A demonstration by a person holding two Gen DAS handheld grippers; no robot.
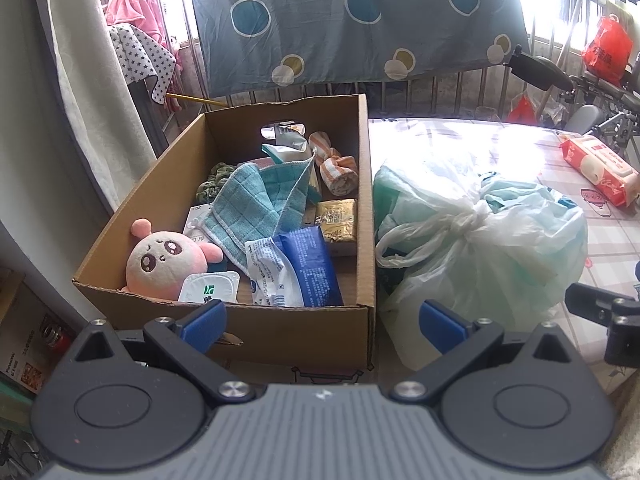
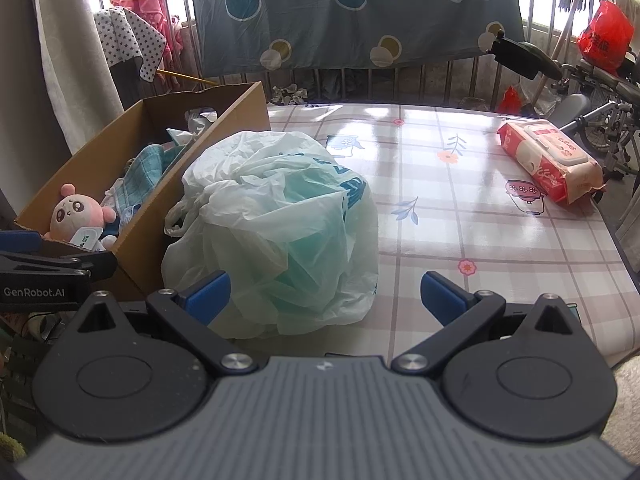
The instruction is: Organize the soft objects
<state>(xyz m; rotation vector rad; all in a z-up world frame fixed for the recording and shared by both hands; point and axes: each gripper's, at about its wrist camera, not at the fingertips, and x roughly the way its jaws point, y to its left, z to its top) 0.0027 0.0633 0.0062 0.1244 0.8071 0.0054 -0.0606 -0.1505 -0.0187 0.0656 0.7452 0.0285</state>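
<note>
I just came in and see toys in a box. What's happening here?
A person holds two tools, tidying soft things. Both the left tool and right tool are open and hold nothing. The box already has a pink plush and cloth. A tied bag sits beside it; a wipes pack lies farther off.

The right tool (image 2: 324, 296) hangs wide open and empty over the table (image 2: 460, 216), its left finger near a knotted plastic bag (image 2: 276, 232). A cardboard box (image 2: 160, 216) touching the bag holds a pink plush toy (image 2: 74, 214). A wipes pack (image 2: 550, 158) lies well apart.
</note>
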